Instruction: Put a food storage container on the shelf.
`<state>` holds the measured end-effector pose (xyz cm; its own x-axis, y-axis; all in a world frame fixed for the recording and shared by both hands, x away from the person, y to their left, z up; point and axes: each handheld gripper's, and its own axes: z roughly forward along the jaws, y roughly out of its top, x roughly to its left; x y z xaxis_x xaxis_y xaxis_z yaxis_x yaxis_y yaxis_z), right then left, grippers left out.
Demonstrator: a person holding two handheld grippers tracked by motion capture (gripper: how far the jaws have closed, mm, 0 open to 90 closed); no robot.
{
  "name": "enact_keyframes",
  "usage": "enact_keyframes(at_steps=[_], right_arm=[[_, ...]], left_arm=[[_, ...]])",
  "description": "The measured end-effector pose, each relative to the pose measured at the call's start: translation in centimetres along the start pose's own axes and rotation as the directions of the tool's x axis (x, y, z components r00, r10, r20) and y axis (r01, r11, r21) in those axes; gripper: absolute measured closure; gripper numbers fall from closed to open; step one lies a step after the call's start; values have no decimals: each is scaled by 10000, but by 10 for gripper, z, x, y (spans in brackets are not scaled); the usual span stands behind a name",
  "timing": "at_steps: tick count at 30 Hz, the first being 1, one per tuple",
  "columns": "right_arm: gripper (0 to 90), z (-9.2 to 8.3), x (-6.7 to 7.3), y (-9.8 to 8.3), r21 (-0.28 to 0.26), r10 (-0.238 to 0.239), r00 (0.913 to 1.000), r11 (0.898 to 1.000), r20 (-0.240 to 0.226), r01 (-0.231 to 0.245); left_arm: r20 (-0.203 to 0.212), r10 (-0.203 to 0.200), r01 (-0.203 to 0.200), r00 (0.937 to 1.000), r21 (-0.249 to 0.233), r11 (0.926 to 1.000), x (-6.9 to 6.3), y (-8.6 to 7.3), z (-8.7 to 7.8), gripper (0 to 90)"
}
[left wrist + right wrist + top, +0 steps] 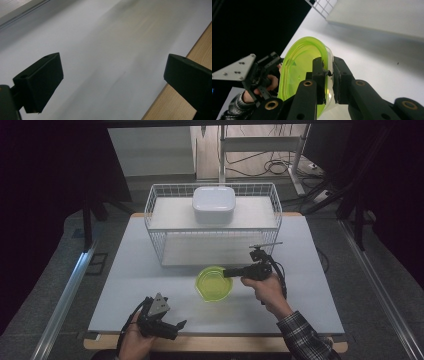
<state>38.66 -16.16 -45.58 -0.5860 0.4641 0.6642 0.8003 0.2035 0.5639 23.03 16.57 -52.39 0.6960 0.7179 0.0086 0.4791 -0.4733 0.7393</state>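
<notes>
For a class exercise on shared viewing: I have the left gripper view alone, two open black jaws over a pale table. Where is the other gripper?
Observer: The right gripper is shut on the wall of a green bowl, mid-table.
Operator: What stands beyond that bowl?
Observer: A white wire basket, with a white lidded box sitting on top of it.
Operator: And my gripper?
Observer: The left gripper sits at the table's near edge, holding nothing.

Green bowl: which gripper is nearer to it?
Right. The right gripper has its jaws shut on the green bowl's rim. The left gripper sits apart at the table's near edge, jaws open on nothing.
</notes>
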Motion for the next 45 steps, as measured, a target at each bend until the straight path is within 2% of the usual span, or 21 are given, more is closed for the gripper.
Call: enact_keyframes(at_steps=[17,28,35,45], right_arm=[[816,-25,24,22,-512,-66,9997,9987,-221,55],[816,-44,38,43,-1099,-262,9992,9937,-291,229],[816,-61,49,62,-1573,-298,9991,9872,-316,245],[816,-76,62,85,-2021,-316,9986,9791,-423,225]], left_arm=[[37,-47,47,10000,24,10000,1,0,1,20],[-87,-104,104,9999,-11,9999,2,0,0,19],[-144,-239,238,9996,-46,9997,4,-1,0,17],[-132,-214,214,9997,42,9998,4,-1,1,17]])
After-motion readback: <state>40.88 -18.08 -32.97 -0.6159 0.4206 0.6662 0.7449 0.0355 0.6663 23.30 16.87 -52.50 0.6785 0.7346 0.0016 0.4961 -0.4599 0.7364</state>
